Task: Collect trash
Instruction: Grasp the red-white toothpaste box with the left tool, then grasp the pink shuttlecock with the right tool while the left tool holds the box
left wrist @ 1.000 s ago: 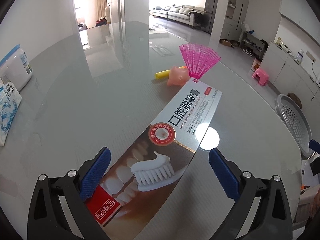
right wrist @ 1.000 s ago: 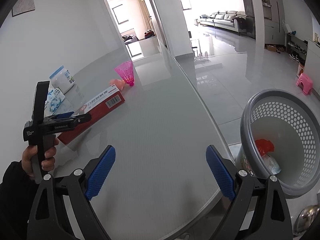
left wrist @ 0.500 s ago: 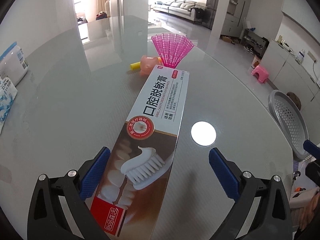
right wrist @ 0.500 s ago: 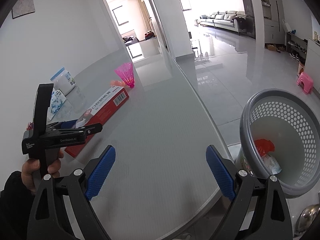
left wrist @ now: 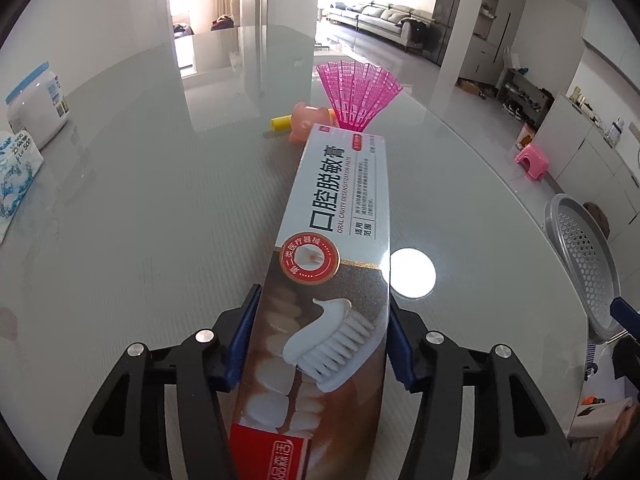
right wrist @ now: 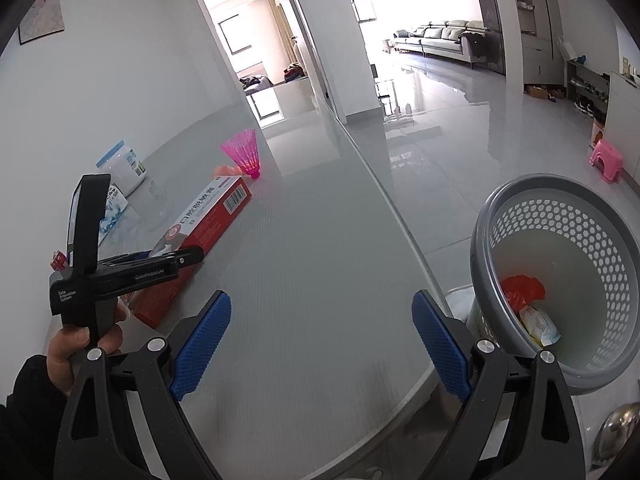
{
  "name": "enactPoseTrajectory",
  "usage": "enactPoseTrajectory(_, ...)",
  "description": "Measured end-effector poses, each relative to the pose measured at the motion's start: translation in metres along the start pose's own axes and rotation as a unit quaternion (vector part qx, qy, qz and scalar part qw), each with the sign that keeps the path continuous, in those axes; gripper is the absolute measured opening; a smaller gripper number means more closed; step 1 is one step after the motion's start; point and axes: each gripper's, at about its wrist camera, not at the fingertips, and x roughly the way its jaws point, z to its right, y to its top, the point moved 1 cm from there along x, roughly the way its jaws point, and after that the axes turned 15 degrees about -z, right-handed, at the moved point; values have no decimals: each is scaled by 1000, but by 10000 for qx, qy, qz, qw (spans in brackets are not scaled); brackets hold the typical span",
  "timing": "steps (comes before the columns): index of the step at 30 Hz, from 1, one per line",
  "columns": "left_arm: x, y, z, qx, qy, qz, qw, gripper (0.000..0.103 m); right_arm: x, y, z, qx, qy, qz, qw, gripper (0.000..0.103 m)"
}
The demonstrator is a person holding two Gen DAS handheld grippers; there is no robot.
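A glossy grey glass tabletop (left wrist: 160,200) with a rounded edge carries everything. Off that edge, beside the right gripper (right wrist: 320,344), a grey perforated plastic waste basket (right wrist: 560,216) holds a red scrap (right wrist: 522,286) and a small pale packet (right wrist: 542,322). The right gripper hangs over bare glass, its blue pads wide apart with nothing between them. The long toothpaste carton (left wrist: 332,280) lies flat, well in from the edge; it reads "ORAL CAVITY DESENSITIZATION PASTE" under large Chinese characters, with a red round seal and a pictured toothbrush (a barcode shows on its red side in the right view). The left gripper (left wrist: 320,344) has just been closing, and its blue pads now press against both long sides of the carton's near part. At the carton's far end stand a pink plastic shuttlecock (left wrist: 356,94) and an orange bear-shaped toy (left wrist: 306,122) with a yellow tube (left wrist: 282,122). Near the wall-side edge sit a white tub with a blue lid (left wrist: 36,106) and a blue-and-white packet (left wrist: 16,168) marked "500".
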Motion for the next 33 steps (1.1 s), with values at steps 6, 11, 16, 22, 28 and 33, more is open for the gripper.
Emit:
enactPoseTrajectory(6, -15, -12, -8, -264, -31, 294, 9992, 53, 13, 8, -7, -41, -19, -41, 10000, 88)
enactPoseTrajectory(11, -34, -13, -16, -369, 285, 754, 9961, 53, 25, 25, -19, -160, -63, 46, 9998, 88)
enactPoseTrajectory(16, -42, -7, -35, -582, 571, 950, 9921, 53, 43, 59, -33, -263, 12, 164, 9995, 88)
enactPoseTrajectory(22, -53, -10, -48, -746, 758, 1140, 9878, 53, 68, 106, -57, -540, -39, 308, 9981, 88)
enactPoseTrajectory(28, -55, -13, -47, -781, 723, 1173, 9874, 53, 104, 147, -79, -700, -156, 219, 9972, 88)
enactPoseTrajectory(33, -54, -12, -52, -843, 626, 1122, 9881, 53, 130, 167, -93, -870, -286, 60, 9958, 88)
